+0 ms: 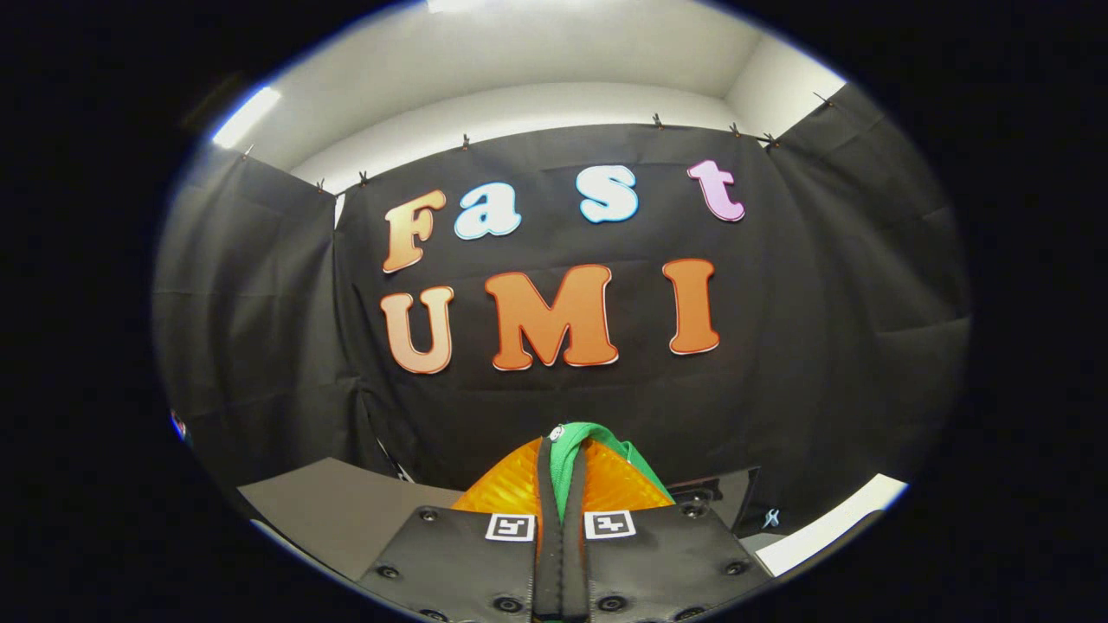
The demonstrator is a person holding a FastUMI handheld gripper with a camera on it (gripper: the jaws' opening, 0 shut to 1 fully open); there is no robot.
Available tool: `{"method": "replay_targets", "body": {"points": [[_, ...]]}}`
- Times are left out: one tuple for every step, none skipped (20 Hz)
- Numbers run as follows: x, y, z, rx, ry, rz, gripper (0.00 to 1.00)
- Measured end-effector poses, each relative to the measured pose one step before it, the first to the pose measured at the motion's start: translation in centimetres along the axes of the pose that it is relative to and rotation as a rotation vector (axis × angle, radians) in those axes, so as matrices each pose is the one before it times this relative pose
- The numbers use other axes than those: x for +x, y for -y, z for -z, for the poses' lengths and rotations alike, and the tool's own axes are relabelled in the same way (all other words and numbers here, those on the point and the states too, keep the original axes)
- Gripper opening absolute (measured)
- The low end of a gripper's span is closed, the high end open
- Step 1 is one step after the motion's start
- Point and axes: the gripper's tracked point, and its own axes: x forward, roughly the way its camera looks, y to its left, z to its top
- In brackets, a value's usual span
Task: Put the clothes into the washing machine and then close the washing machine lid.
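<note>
- The gripper (pixel 561 472) sits at the bottom centre of the frame. Its two fingers are drawn almost together, and both press on a piece of green clothing (pixel 567 459) caught between them.
- The green cloth runs as a narrow strip along the line of the fingers, so its long axis points straight ahead. It bunches into a small lump just past the fingertips, at lower centre.
- A little green fabric spills to the right of the fingers (pixel 606 480). How much hangs underneath cannot be told, since the fingers hide whatever is below.
- The gripper points level or slightly upward at the black cloth wall (pixel 779 346), which covers the middle of the frame. The garment therefore appears lifted clear of any surface.
- A dark, glossy raised panel (pixel 723 489) shows just right of the fingers. It may be the washing machine's open lid, though the view is too poor to be sure.
- A flat grey surface (pixel 338 510) lies at lower left, beside and below the gripper. A pale strip (pixel 835 523), perhaps a table edge, runs along the lower right.
- White ceiling (pixel 554 52) fills the top of the frame, with a bright light (pixel 247 117) at upper left.
- Judging from this, the drum opening probably lies below and ahead. The coming move would need the gripper to tip downward before letting the cloth go.
</note>
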Motion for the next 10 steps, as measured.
{"method": "replay_targets", "body": {"points": [[0.13, 1.147, 0.414, -0.00052, -0.01348, -0.00065, 0.07], [0.071, 1.011, 0.332, -0.00061, -0.01042, -0.00068, 0.07], [0.006, 0.969, 0.321, -0.00094, -0.00951, 0.00013, 0.08], [0.07, 0.902, 0.539, -0.00257, -0.01071, -0.00357, 0.08], [0.09, 0.669, 0.536, -0.00377, -0.01131, -0.00251, 0.08], [0.054, 0.695, 0.587, -0.00379, -0.012, -0.00275, 0.07], [0.127, 0.499, 0.656, -0.00153, -0.0139, -0.00556, 0.07], [0.015, 0.399, 0.868, -0.00145, -0.01422, -0.00501, 0.07], [0.162, 0.326, 0.854, -0.00315, -0.01529, -0.0077, 0.07], [0.134, 0.036, 0.986, -0.00486, -0.01774, -0.00921, 0.07]]}}
